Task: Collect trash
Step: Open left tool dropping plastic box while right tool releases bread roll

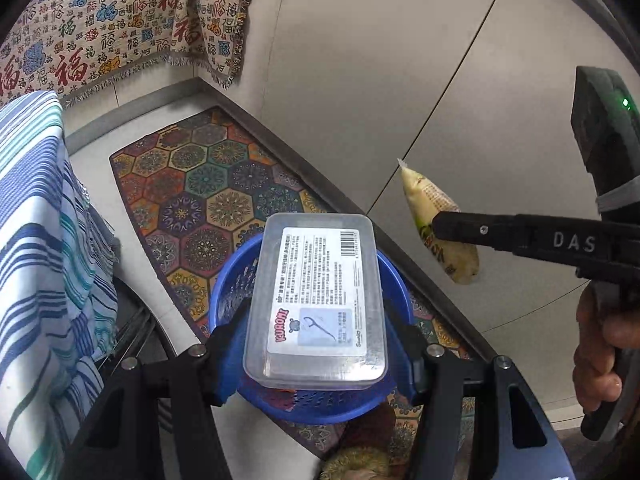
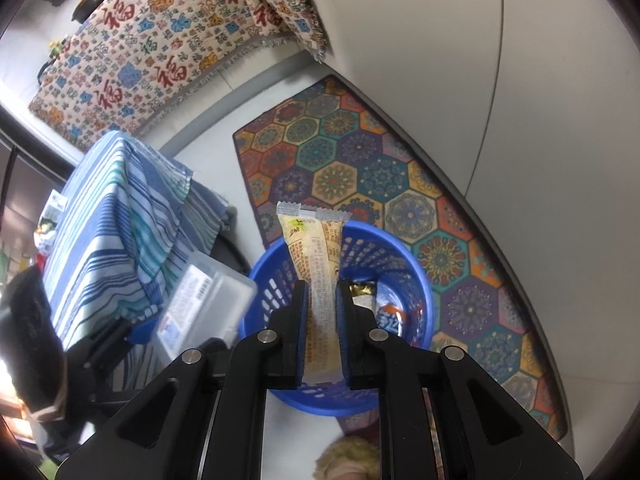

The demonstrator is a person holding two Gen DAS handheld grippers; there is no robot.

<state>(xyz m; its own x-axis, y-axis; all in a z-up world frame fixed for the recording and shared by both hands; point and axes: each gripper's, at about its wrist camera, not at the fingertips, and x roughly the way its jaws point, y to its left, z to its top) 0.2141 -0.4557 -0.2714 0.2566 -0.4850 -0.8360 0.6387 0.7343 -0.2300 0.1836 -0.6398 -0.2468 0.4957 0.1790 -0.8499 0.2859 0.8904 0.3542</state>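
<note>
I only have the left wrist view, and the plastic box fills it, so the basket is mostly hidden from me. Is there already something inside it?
Observer: Yes. On the right wrist view the blue basket holds several wrappers, one dark with gold, one blue and orange.
Operator: How is the right gripper gripping its packet?
Observer: The right gripper is shut on the yellow snack packet, which runs lengthwise between the pads, its crimped end pointing away from the camera.
Operator: Is that packet above the basket?
Observer: In that view it lies across the basket's opening, so a drop there looks likely to land inside.
</note>
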